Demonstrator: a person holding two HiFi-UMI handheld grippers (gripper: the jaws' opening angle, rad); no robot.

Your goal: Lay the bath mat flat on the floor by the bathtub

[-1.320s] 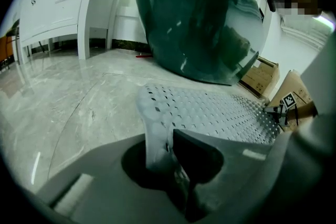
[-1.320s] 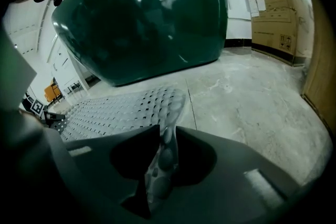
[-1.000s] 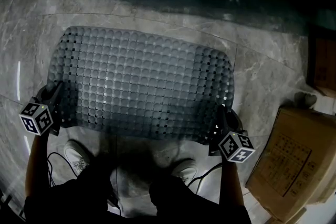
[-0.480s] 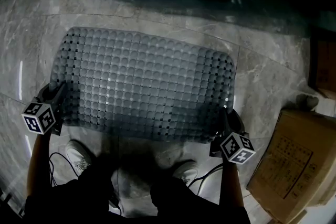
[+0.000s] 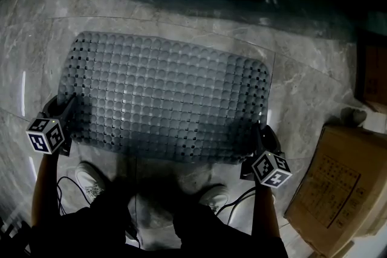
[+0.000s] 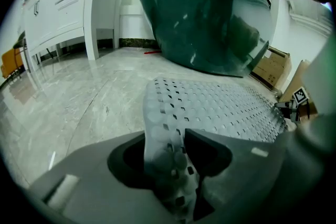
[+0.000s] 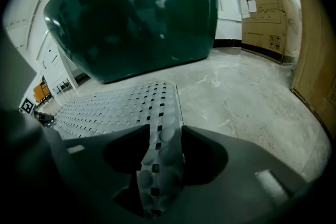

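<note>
A grey perforated bath mat (image 5: 163, 96) with round bumps is spread over the marble floor (image 5: 302, 87) in front of the dark green bathtub (image 6: 210, 8). My left gripper (image 5: 63, 112) is shut on the mat's near left corner (image 6: 168, 155). My right gripper (image 5: 259, 139) is shut on the near right corner (image 7: 160, 165). The near edge hangs a little above the floor and throws a shadow; the far edge lies close to the tub (image 7: 136, 13).
Cardboard boxes (image 5: 335, 190) stand at the right, also seen as boxes (image 7: 265, 16) against the wall. White cabinets (image 6: 63, 2) stand at the left. The person's white shoes (image 5: 91, 181) and cables lie just behind the mat's near edge.
The mat and both grippers have sunk slightly toward the floor and the mat looks flatter. Both grips are unchanged.
</note>
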